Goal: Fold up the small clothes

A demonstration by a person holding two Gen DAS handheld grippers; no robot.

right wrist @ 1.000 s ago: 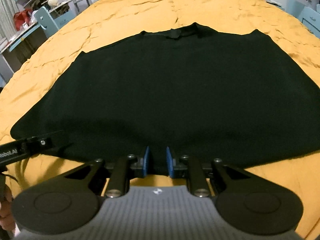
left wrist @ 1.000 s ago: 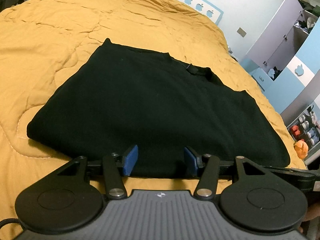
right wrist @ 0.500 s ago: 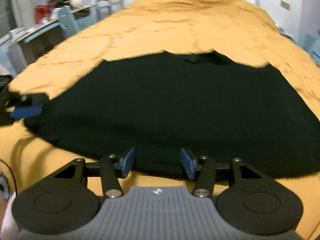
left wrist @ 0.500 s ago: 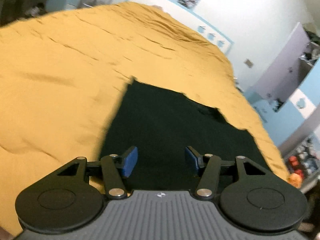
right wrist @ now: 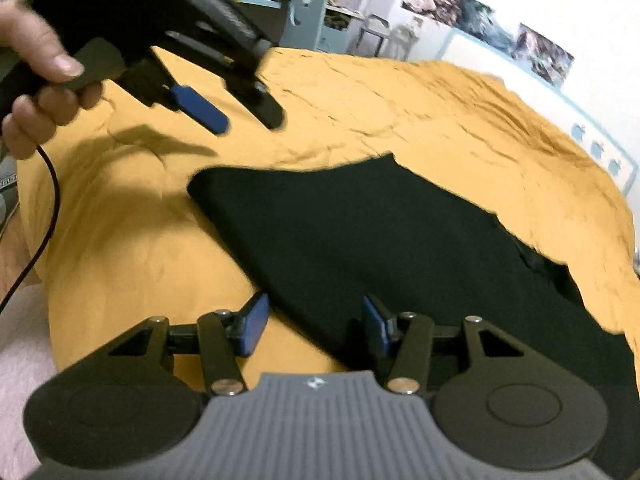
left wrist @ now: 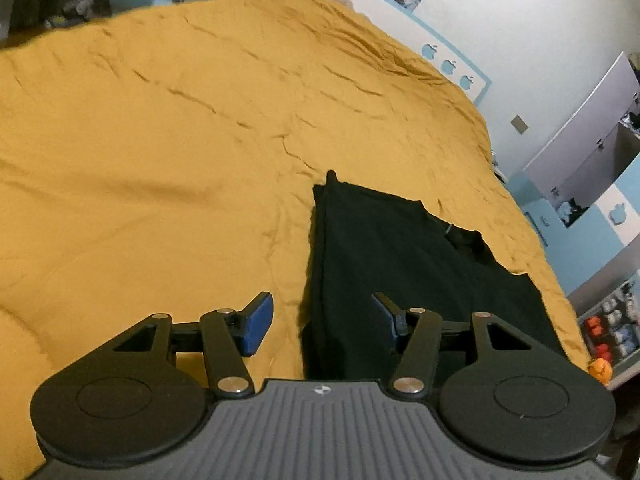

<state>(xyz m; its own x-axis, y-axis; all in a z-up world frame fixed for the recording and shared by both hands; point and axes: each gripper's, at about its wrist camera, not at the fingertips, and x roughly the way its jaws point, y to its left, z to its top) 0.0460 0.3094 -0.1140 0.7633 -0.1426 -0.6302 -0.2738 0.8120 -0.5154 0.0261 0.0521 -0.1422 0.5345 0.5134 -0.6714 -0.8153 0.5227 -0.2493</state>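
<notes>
A black garment (left wrist: 400, 260) lies flat on the mustard quilt (left wrist: 160, 160), folded into a broad slab with its collar at the far right. My left gripper (left wrist: 322, 320) is open above the garment's left edge, one blue pad over quilt and the other over cloth, gripping nothing. My right gripper (right wrist: 314, 316) is open too, and the near-left edge of the garment (right wrist: 400, 240) runs under its gap without the pads pressing on it. In the right wrist view a hand (right wrist: 36, 72) holds the left gripper (right wrist: 240, 116) in the air beyond the garment's left corner.
The quilt (right wrist: 400, 100) covers the whole bed around the garment. A black cable (right wrist: 48, 208) hangs from the left gripper. Blue and grey cabinets (left wrist: 580, 184) and shelves stand past the bed's right side. A desk and chair (right wrist: 312, 12) are beyond the far end.
Both grippers have swung left along the garment's near edge. The right jaws went from nearly shut at the hem to open. The left gripper now sits over the garment's left edge.
</notes>
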